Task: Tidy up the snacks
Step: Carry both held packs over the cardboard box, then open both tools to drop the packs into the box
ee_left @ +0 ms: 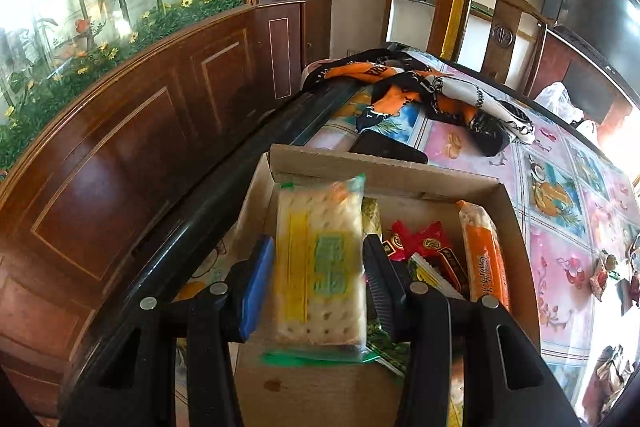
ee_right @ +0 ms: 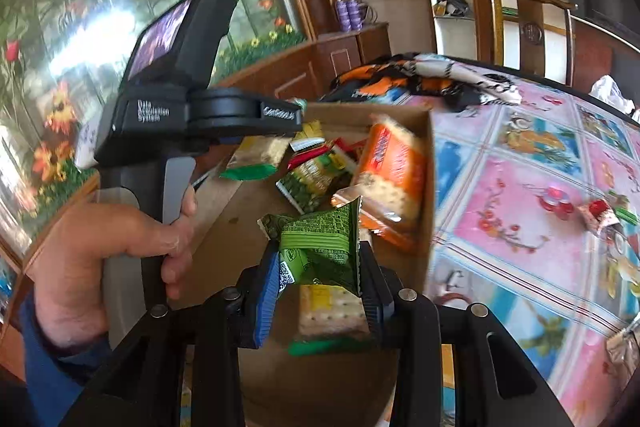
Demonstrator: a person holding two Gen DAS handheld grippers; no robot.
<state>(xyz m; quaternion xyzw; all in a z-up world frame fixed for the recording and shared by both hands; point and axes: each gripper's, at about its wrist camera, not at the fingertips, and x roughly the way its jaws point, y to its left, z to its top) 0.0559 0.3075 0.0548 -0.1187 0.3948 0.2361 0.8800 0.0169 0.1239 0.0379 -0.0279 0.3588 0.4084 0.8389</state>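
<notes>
My left gripper (ee_left: 316, 279) is shut on a clear cracker pack with a yellow and green label (ee_left: 320, 259). It holds the pack over an open cardboard box (ee_left: 384, 167). In the box lie red packets (ee_left: 424, 243) and an orange cracker pack (ee_left: 484, 259). My right gripper (ee_right: 320, 291) is shut on a crumpled green snack packet (ee_right: 320, 247), also above the box (ee_right: 430, 167). Below it, another yellow-labelled cracker pack (ee_right: 332, 311) rests on the box floor. The orange cracker pack (ee_right: 392, 171) leans against the box's right wall.
A hand (ee_right: 112, 247) grips the left gripper's handle at the box's left side. Loose wrapped snacks (ee_right: 604, 215) lie on the patterned tablecloth to the right. An orange, black and white cloth (ee_left: 432, 95) and a dark phone (ee_left: 388, 147) lie beyond the box. A wooden chair (ee_left: 508, 27) stands behind the table.
</notes>
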